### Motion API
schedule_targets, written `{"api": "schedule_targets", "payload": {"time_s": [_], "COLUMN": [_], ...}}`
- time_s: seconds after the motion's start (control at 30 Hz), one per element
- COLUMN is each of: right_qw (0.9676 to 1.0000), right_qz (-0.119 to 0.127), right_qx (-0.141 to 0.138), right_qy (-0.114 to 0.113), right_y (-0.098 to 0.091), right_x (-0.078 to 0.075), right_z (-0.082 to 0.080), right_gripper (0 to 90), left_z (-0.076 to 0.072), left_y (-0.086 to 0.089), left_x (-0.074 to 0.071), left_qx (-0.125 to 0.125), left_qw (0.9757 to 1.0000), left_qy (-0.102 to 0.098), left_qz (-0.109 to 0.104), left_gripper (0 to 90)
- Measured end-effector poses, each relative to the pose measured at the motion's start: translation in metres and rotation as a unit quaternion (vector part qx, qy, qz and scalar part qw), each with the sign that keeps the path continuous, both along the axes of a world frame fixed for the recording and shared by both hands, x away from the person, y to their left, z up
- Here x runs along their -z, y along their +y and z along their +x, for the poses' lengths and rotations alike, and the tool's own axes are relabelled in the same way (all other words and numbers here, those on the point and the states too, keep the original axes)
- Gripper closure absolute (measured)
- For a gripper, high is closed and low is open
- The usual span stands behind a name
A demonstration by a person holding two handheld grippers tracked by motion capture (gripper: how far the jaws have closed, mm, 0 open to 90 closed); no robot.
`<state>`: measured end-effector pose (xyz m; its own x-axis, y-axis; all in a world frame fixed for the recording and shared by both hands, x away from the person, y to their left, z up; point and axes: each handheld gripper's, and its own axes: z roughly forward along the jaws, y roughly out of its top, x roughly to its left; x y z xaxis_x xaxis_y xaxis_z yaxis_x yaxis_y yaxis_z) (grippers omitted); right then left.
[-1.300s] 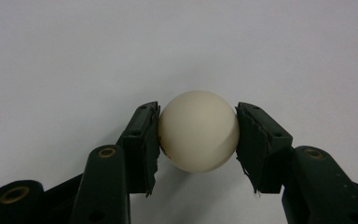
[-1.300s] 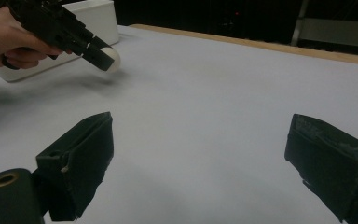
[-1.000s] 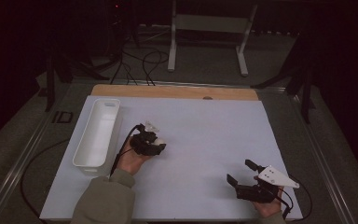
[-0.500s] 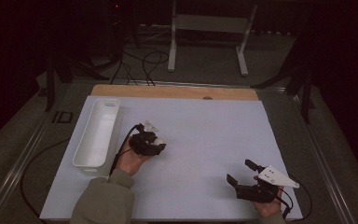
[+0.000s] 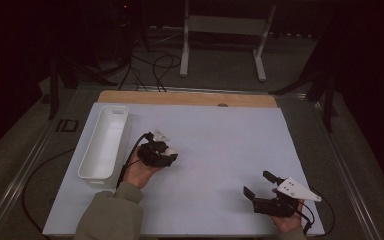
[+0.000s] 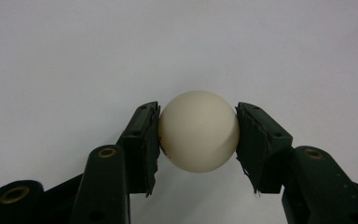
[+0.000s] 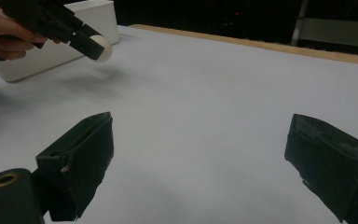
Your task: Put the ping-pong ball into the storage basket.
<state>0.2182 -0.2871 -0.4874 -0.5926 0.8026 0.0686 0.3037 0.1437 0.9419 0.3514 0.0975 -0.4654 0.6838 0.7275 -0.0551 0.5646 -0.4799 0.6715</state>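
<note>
Cream-white and smooth, the ball [image 6: 199, 131] is clamped between the two pads of the left gripper [image 6: 199, 140], lifted off the white tabletop [image 5: 220, 145] just right of the long white bin [image 5: 105, 142]; in the high view the hand [image 5: 139, 172] and gripper body cover most of it. The right gripper [image 7: 200, 161] rests low near the tabletop's front right corner, jaws spread wide with nothing between them. Between the two grippers lies bare sheet, a wooden strip [image 5: 187, 98] borders the far edge, and the dark floor beyond holds cables [image 5: 155, 70] and a metal stand [image 5: 225, 40] that are hard to make out.
</note>
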Motion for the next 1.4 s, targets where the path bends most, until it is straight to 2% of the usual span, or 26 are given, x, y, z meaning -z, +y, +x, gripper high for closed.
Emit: {"api": "schedule_targets", "payload": {"time_s": [1.4], "right_qw": [1.0000], "right_qz": [-0.002], "right_qx": [0.000], "right_qy": [0.001], "right_y": [0.000], "right_x": [0.000], "right_z": [0.000], "right_gripper": [7.7], "left_z": [-0.013], "left_y": [0.003], "left_x": [-0.019], "left_qx": [-0.011], "left_qw": [0.9998], "left_qy": [-0.011], "left_qz": [-0.013], "left_gripper": [51.4]}}
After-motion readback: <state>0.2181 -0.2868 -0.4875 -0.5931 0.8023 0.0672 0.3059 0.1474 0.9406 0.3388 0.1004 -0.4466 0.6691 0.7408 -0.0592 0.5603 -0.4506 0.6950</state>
